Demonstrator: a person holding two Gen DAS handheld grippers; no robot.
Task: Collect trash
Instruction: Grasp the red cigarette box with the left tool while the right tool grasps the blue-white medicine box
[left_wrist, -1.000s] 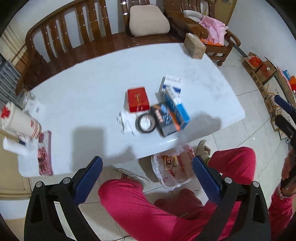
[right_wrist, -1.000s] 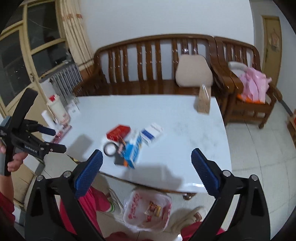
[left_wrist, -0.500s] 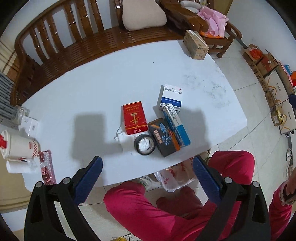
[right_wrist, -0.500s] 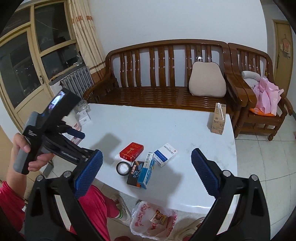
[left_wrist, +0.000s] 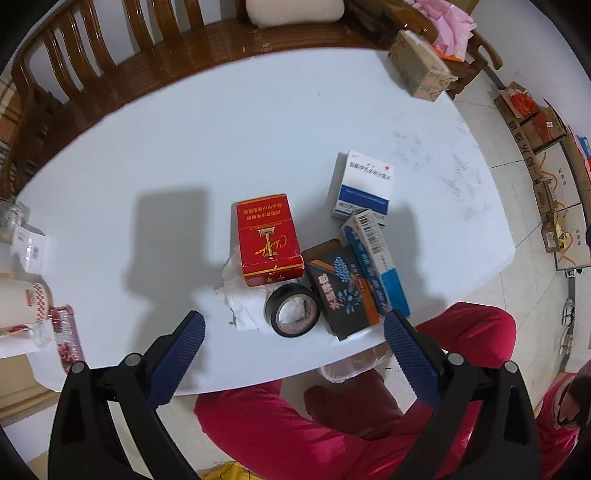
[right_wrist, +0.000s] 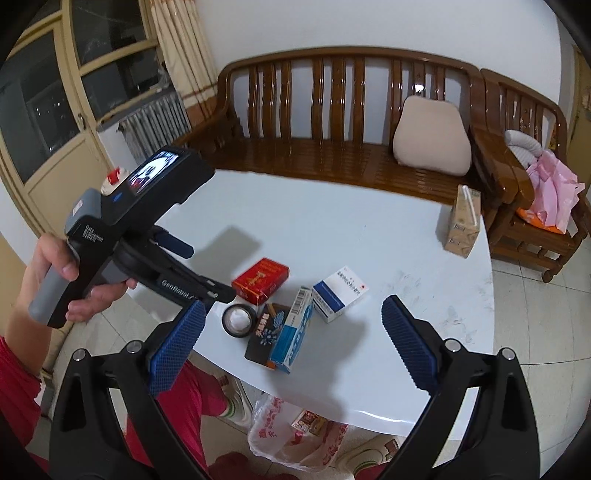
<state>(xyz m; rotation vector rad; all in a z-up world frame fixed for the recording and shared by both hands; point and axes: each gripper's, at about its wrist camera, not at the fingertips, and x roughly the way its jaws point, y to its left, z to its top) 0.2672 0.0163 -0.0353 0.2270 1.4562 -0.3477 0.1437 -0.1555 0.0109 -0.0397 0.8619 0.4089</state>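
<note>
Left gripper (left_wrist: 293, 338) gapes wide, empty, above the tape roll (left_wrist: 292, 310); red pack (left_wrist: 268, 240) at twelve o'clock, boxes (left_wrist: 360, 266) at two. Right gripper (right_wrist: 293, 338) likewise spread (bag (right_wrist: 295, 435), apparently holding wrappers, below the table (right_wrist: 406, 258)).

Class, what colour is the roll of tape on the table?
Black, with a pale inner core; the roll of tape shows best in the left wrist view.

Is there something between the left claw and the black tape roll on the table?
Nothing visible is in the way. The left claw is open above the table edge, and the tape roll lies just ahead of it on a crumpled tissue. The red box and dark box sit close beside the roll, not in front.
</note>
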